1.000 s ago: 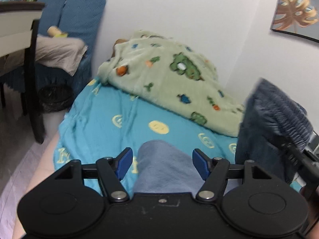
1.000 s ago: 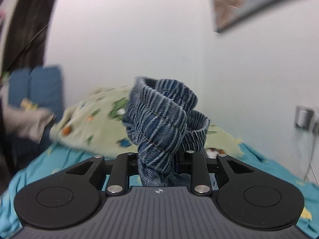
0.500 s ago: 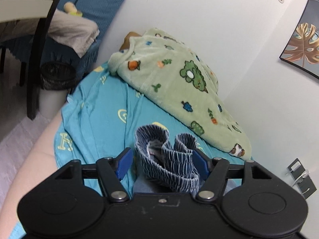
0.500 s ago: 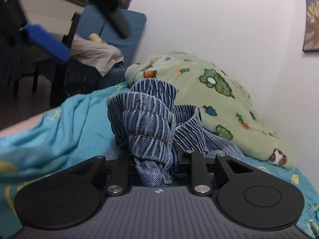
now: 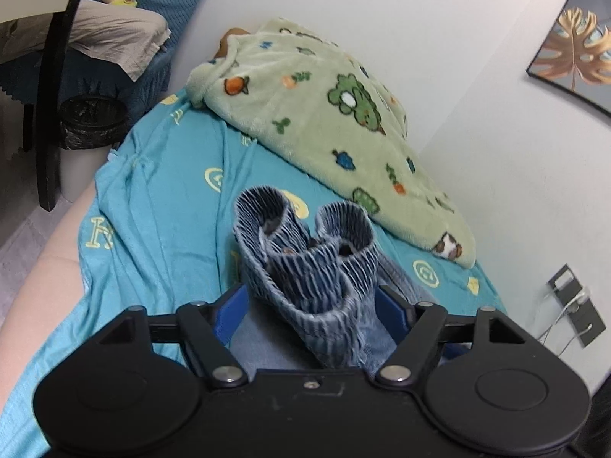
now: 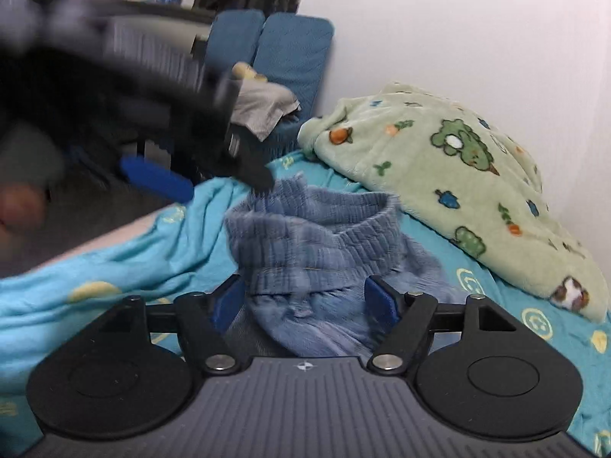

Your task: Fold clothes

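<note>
right wrist view: our right tongs (image 6: pixel 303 299) have just been opening and stand wide around the denim shorts (image 6: pixel 324 236), pads clear. our left tongs (image 5: pixel 309 311), also wide, straddle its waistband at 12 o'clock on the bed (image 5: pixel 160 206). one fold looks laid; flattening remains.

- Your right wrist view shows the left gripper (image 6: pixel 198 179) as a dark streak of motion blur above the denim garment (image 6: pixel 317 236); whether its black fingertip touches the waistband cannot be told.
- The garment itself is smeared there, its stitching unreadable.
- A hand (image 6: pixel 19 206), left of the garment, is blurred and cut by the frame edge.
- In your left wrist view the gripper body hides the garment's lower part (image 5: pixel 309 267).
- Beyond the garment, the green blanket (image 5: pixel 324 122) covers a brown object (image 5: pixel 229 38) that cannot be identified.
- The wall picture (image 5: pixel 576 49), up and right of the garment, is cropped.
</note>
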Demonstrator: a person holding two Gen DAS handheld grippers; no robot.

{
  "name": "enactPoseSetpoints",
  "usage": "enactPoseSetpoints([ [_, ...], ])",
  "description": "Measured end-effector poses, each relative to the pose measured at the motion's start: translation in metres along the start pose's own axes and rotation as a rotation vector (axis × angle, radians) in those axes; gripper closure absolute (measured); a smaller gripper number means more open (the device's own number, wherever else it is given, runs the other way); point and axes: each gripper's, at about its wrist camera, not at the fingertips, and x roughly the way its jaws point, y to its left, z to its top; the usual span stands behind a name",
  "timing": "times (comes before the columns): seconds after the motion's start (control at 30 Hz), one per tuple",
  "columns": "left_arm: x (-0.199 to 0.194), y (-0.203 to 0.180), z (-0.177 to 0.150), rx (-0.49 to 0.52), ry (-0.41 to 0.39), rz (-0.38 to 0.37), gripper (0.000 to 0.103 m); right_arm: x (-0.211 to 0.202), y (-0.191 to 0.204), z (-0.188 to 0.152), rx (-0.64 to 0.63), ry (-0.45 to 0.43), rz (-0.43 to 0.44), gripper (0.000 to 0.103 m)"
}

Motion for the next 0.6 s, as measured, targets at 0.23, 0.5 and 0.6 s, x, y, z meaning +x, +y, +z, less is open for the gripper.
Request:
enactPoseSetpoints([
  [0.23,0.011,-0.006,-0.011,0.03,0.04,0.027,0.032,-0.035,-0.059,-0.017,0.233,-0.041,-0.126,0.034],
  [0.5,0.027,-0.014,-0.024,0.077,0.093,0.095,0.032,0.001,-0.082,-0.057,0.442,0.096,-0.17,0.036],
  [0.6,0.032,-0.015,-0.026,0.096,0.104,0.131,0.032,0.008,-0.077,-0.057,0.438,0.12,-0.16,0.036],
])
